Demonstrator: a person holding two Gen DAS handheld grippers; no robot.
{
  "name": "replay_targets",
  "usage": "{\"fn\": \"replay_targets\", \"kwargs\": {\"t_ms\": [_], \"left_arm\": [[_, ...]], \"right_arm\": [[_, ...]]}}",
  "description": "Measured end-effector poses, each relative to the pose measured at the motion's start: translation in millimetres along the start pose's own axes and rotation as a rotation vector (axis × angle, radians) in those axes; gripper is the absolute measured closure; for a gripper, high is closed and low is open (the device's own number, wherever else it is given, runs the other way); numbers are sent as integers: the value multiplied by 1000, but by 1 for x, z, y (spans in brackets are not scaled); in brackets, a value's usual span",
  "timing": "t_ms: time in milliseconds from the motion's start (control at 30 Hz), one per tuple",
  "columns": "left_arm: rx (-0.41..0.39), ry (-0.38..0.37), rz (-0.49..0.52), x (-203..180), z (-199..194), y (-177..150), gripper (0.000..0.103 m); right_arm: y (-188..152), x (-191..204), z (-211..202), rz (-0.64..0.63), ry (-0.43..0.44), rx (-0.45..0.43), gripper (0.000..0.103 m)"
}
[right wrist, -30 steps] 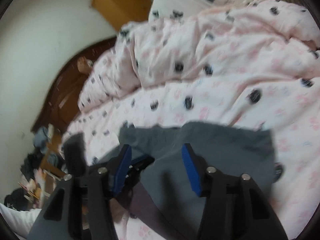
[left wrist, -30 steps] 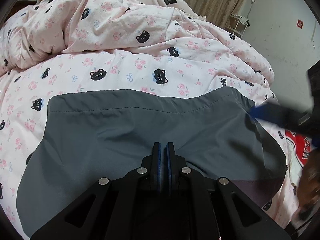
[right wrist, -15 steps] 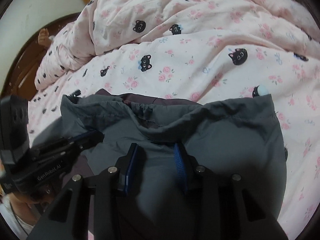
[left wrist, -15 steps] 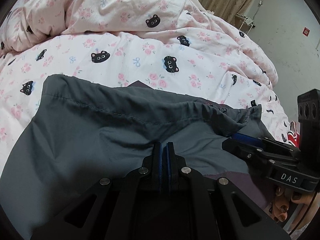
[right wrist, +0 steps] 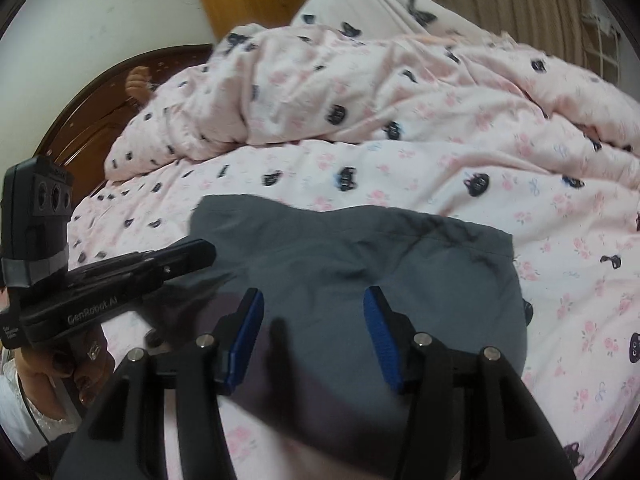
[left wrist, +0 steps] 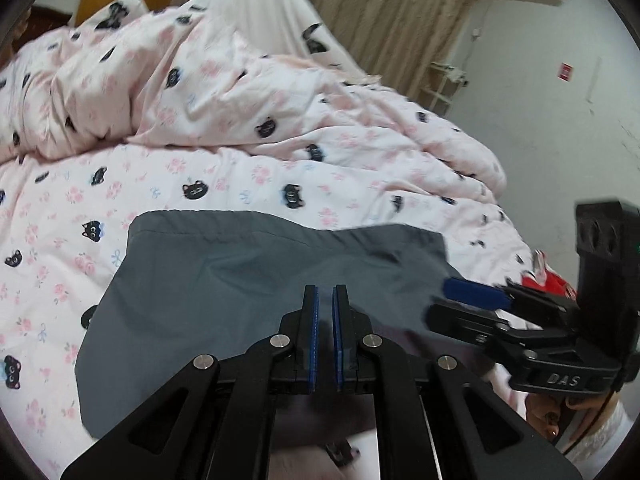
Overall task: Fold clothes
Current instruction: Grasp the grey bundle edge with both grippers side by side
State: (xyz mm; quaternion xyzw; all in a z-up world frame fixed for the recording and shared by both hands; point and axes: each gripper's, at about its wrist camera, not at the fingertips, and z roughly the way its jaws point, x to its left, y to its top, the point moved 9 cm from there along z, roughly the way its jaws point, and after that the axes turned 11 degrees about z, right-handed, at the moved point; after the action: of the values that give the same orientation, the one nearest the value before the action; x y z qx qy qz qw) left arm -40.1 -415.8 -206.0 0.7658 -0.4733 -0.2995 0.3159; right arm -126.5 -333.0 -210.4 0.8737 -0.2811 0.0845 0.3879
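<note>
A grey garment (left wrist: pixel 256 280) lies folded and fairly flat on the pink cat-print duvet (left wrist: pixel 200 184). My left gripper (left wrist: pixel 325 294) hovers over its near edge, shut, with nothing visible between the blue pads. My right gripper (right wrist: pixel 314 312) hangs above the same grey garment (right wrist: pixel 360 264); its jaws are opening and no cloth sits between the pads. Each gripper shows in the other's view: the right gripper (left wrist: pixel 450 304) comes in from the right, the left gripper (right wrist: pixel 202 252) from the left, both beside the garment's sides.
The bunched duvet (right wrist: pixel 360 92) rises behind the garment, with a pillow and a curtain beyond it. A red printed item (left wrist: pixel 554 282) lies at the bed's right edge. A dark wooden headboard (right wrist: pixel 92 120) curves at the left. A person's hand (left wrist: pixel 552 408) holds the right gripper.
The garment's top edge was gathered and lifted half a second ago and now lies flat. Both grippers have drawn back from it. The right jaws narrowed, then spread wider.
</note>
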Motion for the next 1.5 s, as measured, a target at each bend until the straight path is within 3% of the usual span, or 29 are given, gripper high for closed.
{"fn": "replay_targets", "kwargs": {"t_ms": [267, 433, 600, 700, 867, 1000, 1133, 1267, 1500], "left_arm": [[108, 13, 49, -4, 39, -45, 98], [109, 5, 31, -1, 46, -57, 98], [88, 15, 33, -3, 40, -55, 98], [18, 29, 65, -13, 23, -39, 98], [-62, 48, 71, -19, 17, -16, 97], [-34, 72, 80, -19, 37, -13, 97], [24, 86, 81, -17, 57, -26, 97], [31, 76, 61, -14, 62, -32, 96], [23, 48, 30, -9, 63, -36, 96]], "right_arm": [[-35, 0, 40, -76, -146, 73, 49], [-51, -6, 55, -127, -192, 85, 48], [-51, -7, 51, -111, -181, 68, 48], [-42, -7, 29, -43, -135, 26, 46], [-36, -33, -28, 224, -65, -91, 40], [-57, -58, -56, 414, -47, -136, 39], [-85, -74, -58, 588, 27, -98, 39], [-103, -78, -43, 674, 63, -49, 38], [-85, -83, -26, 700, 85, -126, 38]]}}
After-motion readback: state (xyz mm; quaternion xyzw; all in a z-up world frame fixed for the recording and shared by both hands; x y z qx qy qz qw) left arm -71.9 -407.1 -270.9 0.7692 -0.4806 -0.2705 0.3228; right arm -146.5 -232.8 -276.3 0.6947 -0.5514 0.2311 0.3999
